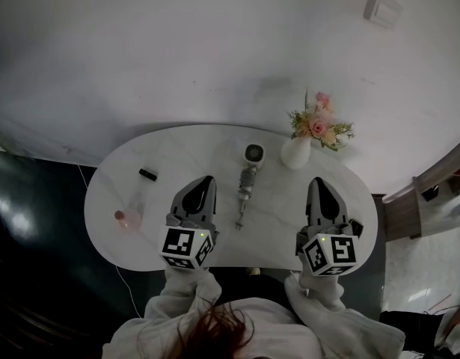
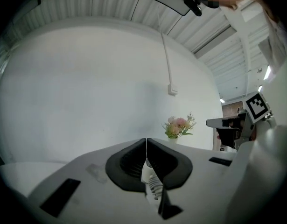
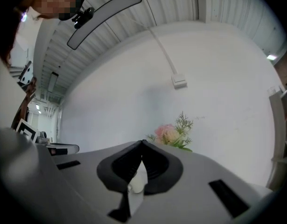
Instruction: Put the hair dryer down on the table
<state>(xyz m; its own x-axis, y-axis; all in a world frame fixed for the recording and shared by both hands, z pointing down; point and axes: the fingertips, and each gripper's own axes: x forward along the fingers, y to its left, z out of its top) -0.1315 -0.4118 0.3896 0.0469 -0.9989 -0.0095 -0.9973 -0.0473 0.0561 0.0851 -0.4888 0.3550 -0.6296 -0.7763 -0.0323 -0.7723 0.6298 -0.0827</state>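
A staged dressing corner inside a larger hall: a white oval table (image 1: 177, 155) against a bare wall (image 1: 177, 51), a vase of pink flowers (image 1: 295, 154) just ahead of the right fingers (image 1: 323, 200), a hair dryer (image 1: 248, 178) between both pairs, a small bottle (image 1: 130, 215) left of the left fingers (image 1: 200, 197), slatted industrial ceiling (image 3: 218, 8) overhead.

A white, marble-veined bench (image 1: 349, 200) with rounded ends stands close to a pale wall (image 1: 177, 51), over a dark floor (image 1: 35, 223). The hair dryer (image 1: 248, 174) lies flat near the bench's middle, with its round head toward the wall and its handle running toward the near edge. Just right of the head, a white vase (image 1: 295, 154) stands upright holding pink and cream flowers (image 1: 319, 126). On the left part lies a small black object (image 1: 147, 174), well apart from the hair dryer. Nearer the left edge rests a clear item with a pinkish end (image 1: 129, 215), too small to identify.
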